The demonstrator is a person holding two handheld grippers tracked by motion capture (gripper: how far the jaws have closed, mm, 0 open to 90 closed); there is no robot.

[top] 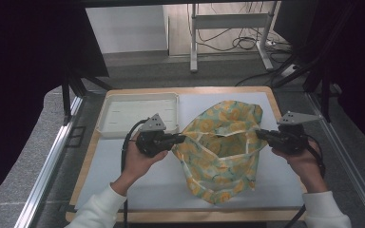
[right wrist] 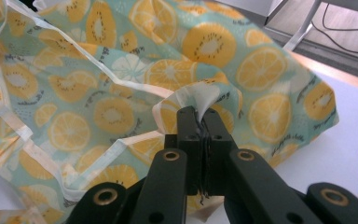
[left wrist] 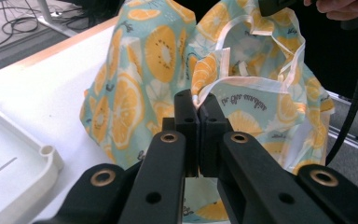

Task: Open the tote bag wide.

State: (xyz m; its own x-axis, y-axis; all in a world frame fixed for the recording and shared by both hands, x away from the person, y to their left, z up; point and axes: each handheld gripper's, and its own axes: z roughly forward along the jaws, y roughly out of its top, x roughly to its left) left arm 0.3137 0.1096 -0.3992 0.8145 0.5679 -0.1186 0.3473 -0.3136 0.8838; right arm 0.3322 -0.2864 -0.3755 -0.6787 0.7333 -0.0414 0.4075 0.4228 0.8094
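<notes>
Left gripper (top: 178,138) has its jaws clamped tight on the pale hem of the fruit-print bag (top: 221,152) at the bag's nine o'clock side; right gripper (top: 262,135) pinches the hem likewise at three o'clock. Between them the bag hangs spread over the middle of the desk (top: 138,166), its mouth gaping. How far its lower end rests on the white mat cannot be told. Both forearms are cut off at six o'clock. At ten o'clock a white tray (top: 138,114) lies on the desk. Past twelve o'clock, grey floor, a metal frame (top: 230,28) and loose cables (top: 228,40); the sides are lost in darkness.
</notes>
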